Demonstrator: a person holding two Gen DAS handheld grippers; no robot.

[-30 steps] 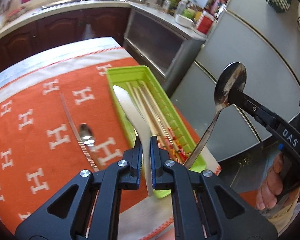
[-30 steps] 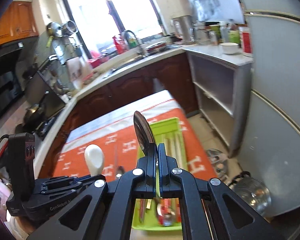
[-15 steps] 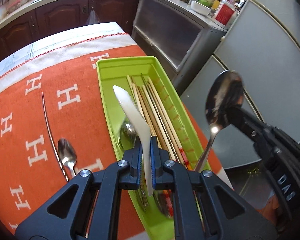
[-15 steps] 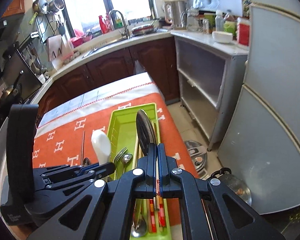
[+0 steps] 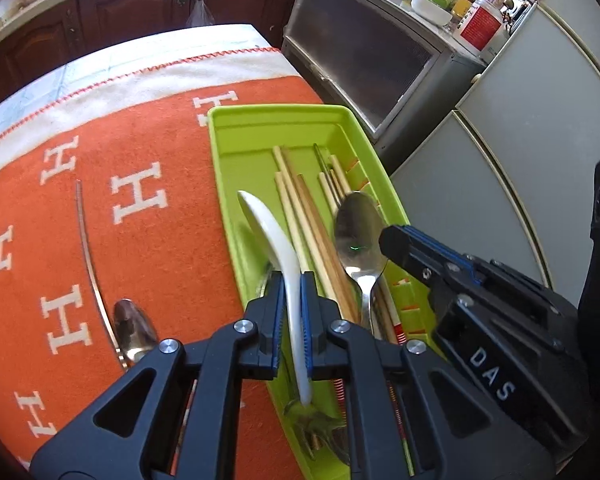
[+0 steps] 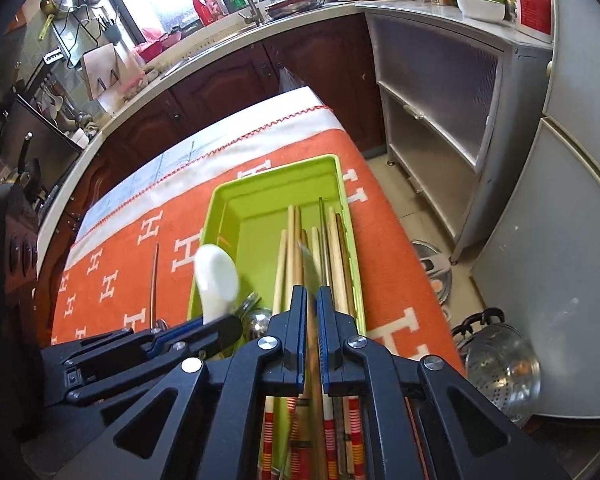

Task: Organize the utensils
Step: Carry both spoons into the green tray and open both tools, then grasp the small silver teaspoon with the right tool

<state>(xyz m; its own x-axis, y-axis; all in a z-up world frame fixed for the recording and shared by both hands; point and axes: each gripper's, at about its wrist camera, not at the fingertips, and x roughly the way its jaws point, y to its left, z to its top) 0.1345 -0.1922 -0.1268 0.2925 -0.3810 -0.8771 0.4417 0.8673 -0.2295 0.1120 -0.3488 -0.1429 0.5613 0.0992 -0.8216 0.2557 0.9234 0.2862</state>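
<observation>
My left gripper point(image 5: 291, 292) is shut on a white ceramic spoon point(image 5: 274, 248), held over the left side of the green utensil tray point(image 5: 260, 132). The white spoon also shows in the right wrist view point(image 6: 216, 276). The right gripper point(image 5: 384, 236) is beside it over the tray's right side. A metal spoon point(image 5: 358, 240) sits at its tip. In the right wrist view my right gripper point(image 6: 311, 300) has a narrow gap between its fingers and the metal spoon point(image 6: 310, 270) shows as a blur there. Chopsticks point(image 5: 304, 208) and forks point(image 5: 320, 436) lie in the tray.
Another metal spoon point(image 5: 130, 328) lies on the orange cloth point(image 5: 140, 240) left of the tray. The table's right edge runs just past the tray, with a grey cabinet point(image 6: 440, 92), a fridge point(image 6: 572, 200) and a steel colander point(image 6: 500, 372) on the floor beyond.
Both grippers moved forward and down over the tray. The metal spoon came down from upright to low over the chopsticks. The right fingers have parted slightly.
</observation>
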